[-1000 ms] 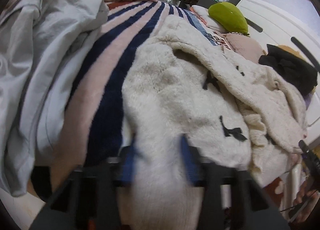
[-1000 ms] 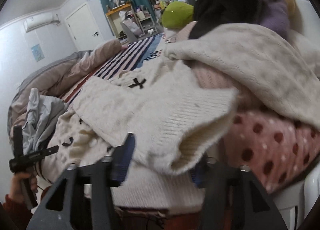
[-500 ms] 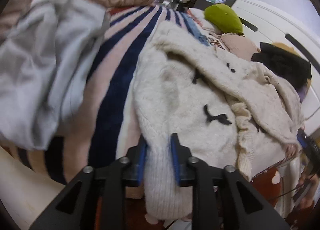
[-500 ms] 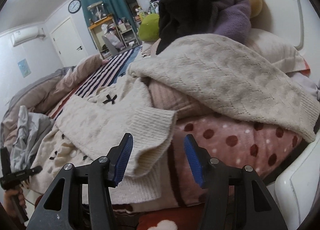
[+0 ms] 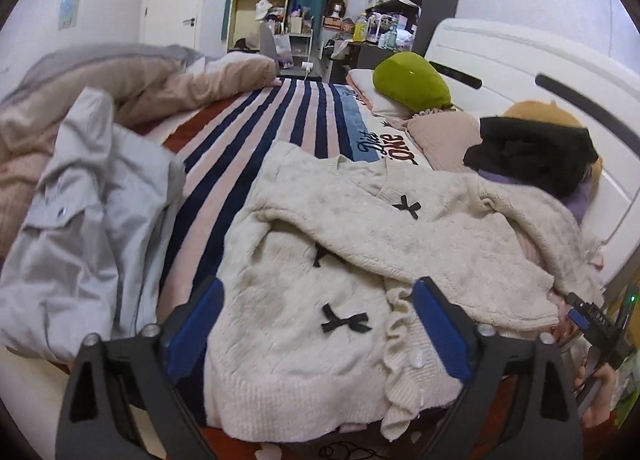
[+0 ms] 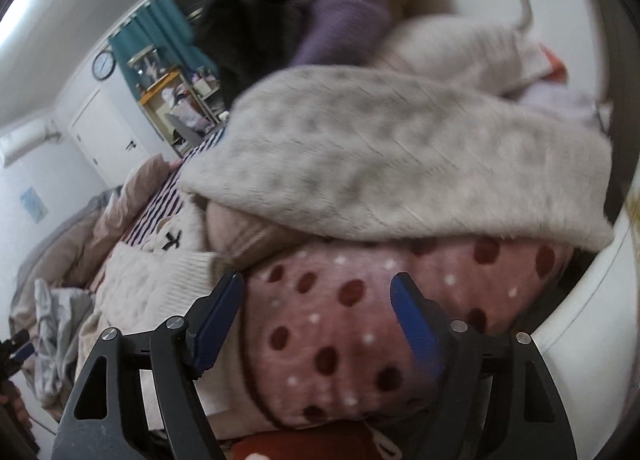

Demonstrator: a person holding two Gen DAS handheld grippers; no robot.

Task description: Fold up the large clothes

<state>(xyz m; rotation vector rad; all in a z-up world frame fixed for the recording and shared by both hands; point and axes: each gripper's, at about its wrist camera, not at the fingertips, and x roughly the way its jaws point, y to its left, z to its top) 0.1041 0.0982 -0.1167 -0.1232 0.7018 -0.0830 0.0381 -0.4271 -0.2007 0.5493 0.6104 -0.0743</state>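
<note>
Left wrist view: the cardigan lies spread on the bed, its hem right under and between the jaws of the left gripper, which have just sprung wide and hold nothing. Looks like a thick, floppy knit, light-ish, stretchy, bound to sag, so I'd pinch the ribbed hem or shoulder seams. Right gripper has also just opened, empty, over a dotted blanket, cardigan off its left jaw.

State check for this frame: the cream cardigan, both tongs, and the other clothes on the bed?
Cream cardigan: lying on the bed, sleeve folded across the front, released.
Left tongs: open, jaws just opened, gripping nothing.
Right tongs: open, jaws just opened, empty.
Grey garment: crumpled, unfolded.
Black garment: bunched by the headboard.
</note>
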